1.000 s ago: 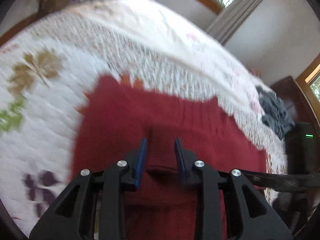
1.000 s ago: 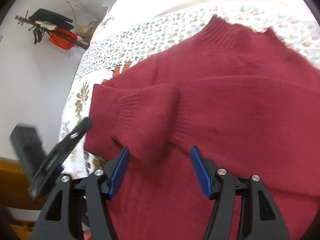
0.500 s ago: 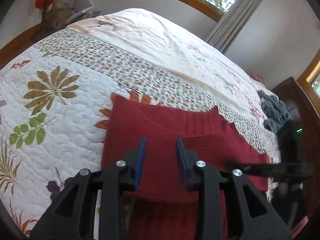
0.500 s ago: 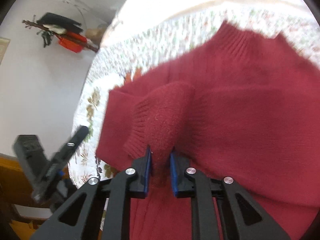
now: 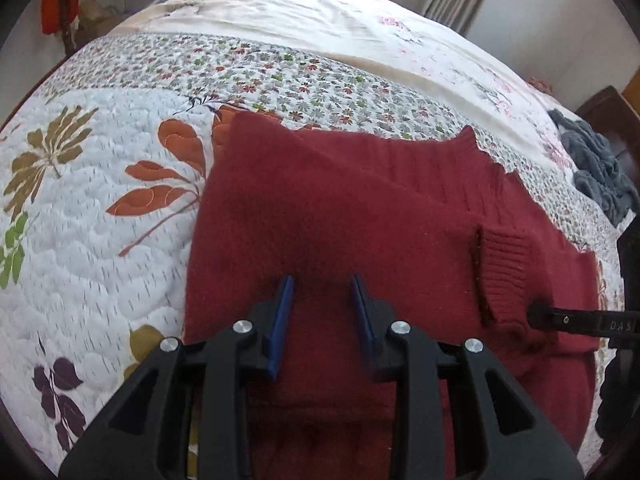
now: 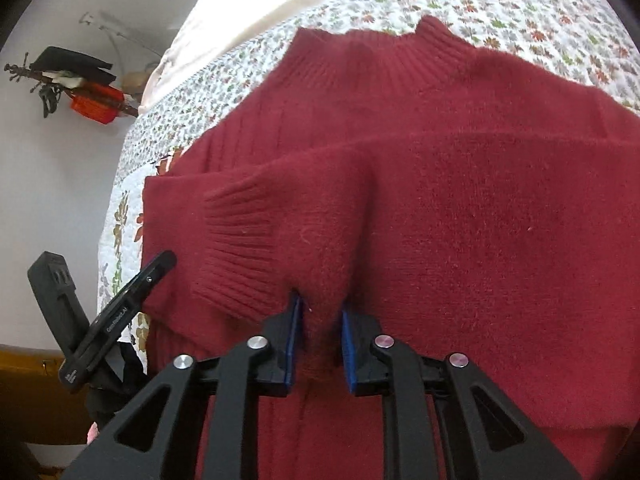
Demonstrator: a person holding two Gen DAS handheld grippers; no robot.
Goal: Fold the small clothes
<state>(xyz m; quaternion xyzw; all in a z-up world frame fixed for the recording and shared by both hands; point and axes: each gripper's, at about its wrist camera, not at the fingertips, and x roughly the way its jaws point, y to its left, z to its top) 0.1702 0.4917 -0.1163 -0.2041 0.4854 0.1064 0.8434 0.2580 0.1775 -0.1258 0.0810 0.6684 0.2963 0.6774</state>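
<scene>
Sweater: a dark red knitted sweater (image 5: pixel 360 216) lies spread on a bed quilt (image 5: pixel 100 208), collar end toward the far side of the bed; in the right wrist view it (image 6: pixel 500 200) fills most of the frame.
Collar: ribbed neck band (image 6: pixel 400 56) rests flat against the small-flower strip of the quilt (image 6: pixel 520 12).
Sleeve: one sleeve (image 6: pixel 320 216) is folded across the body of the sweater; its ribbed cuff (image 6: pixel 236 240) lies on top of the red fabric, near the sweater's left edge in that view. The same cuff (image 5: pixel 502 268) shows at the right in the left wrist view.
Right gripper: the right gripper (image 6: pixel 318 320) has its blue pads closed in on a raised ridge of sleeve fabric just behind the cuff; cloth fills the narrow gap between the pads. It appears side-on in the left wrist view (image 5: pixel 536 314), its tip touching the sleeve.
Left gripper: the left gripper (image 5: pixel 322 304) sits over the lower body of the sweater, fingers apart, nothing pinched between them. Contact with the fabric cannot be confirmed. Seen from the right wrist camera, it (image 6: pixel 160 264) stands beside the sweater's left edge.
Surroundings: a grey knitted item (image 5: pixel 596 168) lies at the far right side of the bed, well apart from the sweater.
</scene>
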